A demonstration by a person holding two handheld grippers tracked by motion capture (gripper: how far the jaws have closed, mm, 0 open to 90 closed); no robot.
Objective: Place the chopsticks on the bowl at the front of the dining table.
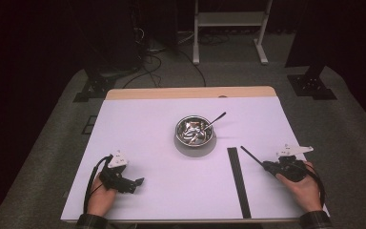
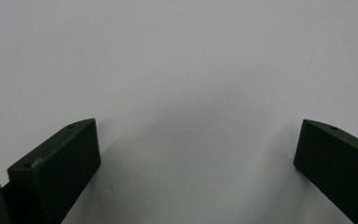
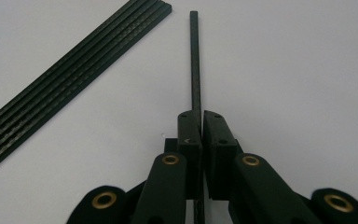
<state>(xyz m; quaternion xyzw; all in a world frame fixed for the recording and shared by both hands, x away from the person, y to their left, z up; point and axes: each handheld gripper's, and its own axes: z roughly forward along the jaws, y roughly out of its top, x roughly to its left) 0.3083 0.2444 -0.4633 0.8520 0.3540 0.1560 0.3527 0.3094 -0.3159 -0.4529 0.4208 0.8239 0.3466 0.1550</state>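
A white table (image 1: 147,157) fills the middle of the high view, with a strip of bare wood along its far edge. Near the centre stands a shiny metal bowl (image 1: 195,132), and a spoon (image 1: 208,125) rests in it with its handle pointing toward the far right over the rim.

To the right of the bowl, a bundle of thin black rods (image 1: 238,181) lies flat on the table, running from near to far. In the right gripper view the same bundle (image 3: 70,74) shows as several parallel strips lying side by side, touching one another.

The right gripper (image 1: 266,165) sits at the near right, held in the person's right hand (image 1: 304,188). Its jaws are pressed together on a single black rod (image 3: 195,60), which sticks out ahead of them toward the far left, just beside the bundle but apart from it.

The left gripper (image 1: 138,181) rests at the near left in the left hand (image 1: 100,198), pointing right. In its own view the jaws stand spread wide with nothing but white tabletop (image 2: 182,70) between them.
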